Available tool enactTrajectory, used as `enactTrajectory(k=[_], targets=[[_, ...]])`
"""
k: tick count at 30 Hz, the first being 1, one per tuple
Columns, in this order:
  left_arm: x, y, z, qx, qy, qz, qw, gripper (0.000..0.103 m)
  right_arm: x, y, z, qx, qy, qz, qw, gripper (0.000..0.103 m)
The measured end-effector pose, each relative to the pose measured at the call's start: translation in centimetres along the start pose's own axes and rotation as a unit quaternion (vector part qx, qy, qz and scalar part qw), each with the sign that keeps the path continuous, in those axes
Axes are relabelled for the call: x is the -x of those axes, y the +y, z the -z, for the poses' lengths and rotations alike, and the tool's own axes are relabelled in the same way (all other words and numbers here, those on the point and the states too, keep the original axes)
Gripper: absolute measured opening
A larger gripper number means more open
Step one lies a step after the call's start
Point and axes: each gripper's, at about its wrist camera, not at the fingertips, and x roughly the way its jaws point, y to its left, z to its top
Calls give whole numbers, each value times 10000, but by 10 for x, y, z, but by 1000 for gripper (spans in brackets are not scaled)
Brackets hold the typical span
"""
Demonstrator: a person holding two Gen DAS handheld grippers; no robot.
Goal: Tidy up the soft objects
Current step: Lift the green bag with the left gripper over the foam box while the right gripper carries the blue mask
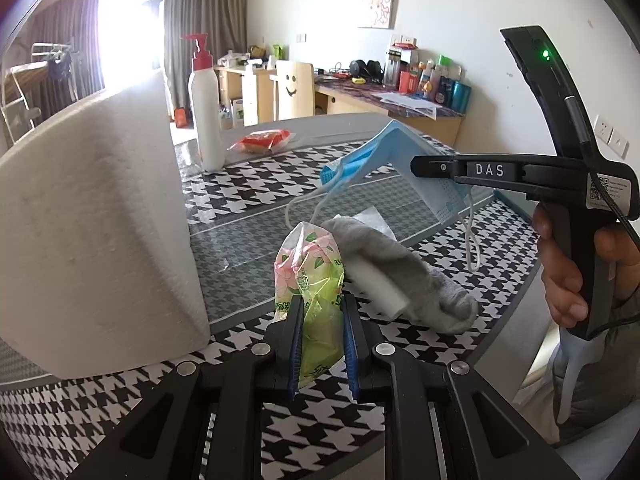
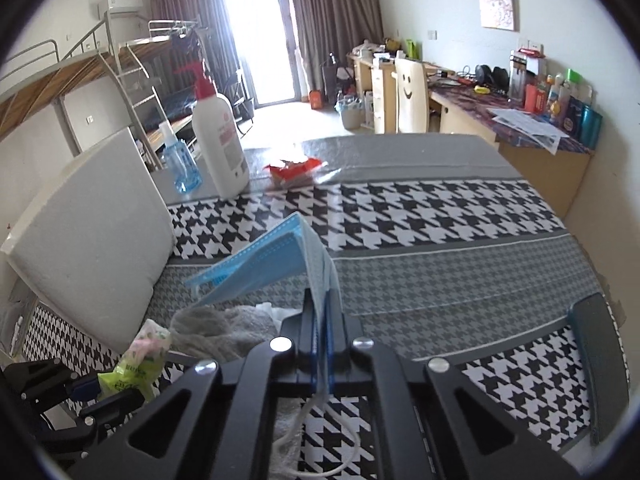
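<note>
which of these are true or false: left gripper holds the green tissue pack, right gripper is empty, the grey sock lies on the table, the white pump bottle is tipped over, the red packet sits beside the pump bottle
1. The left gripper holds the green tissue pack. True.
2. The right gripper is empty. False: it is shut on the blue face mask.
3. The grey sock lies on the table. True.
4. The white pump bottle is tipped over. False: it stands upright.
5. The red packet sits beside the pump bottle. True.

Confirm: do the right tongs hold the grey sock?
No, the right tongs grip a folded blue face mask; the grey sock lies below.
</note>
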Motion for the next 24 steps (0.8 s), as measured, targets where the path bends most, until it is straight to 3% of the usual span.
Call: enactTrajectory(k=[24], targets=[[46,10,-14,-31,-704,17,9975,19,52,12,-11,-83,-735,20,9973,5]])
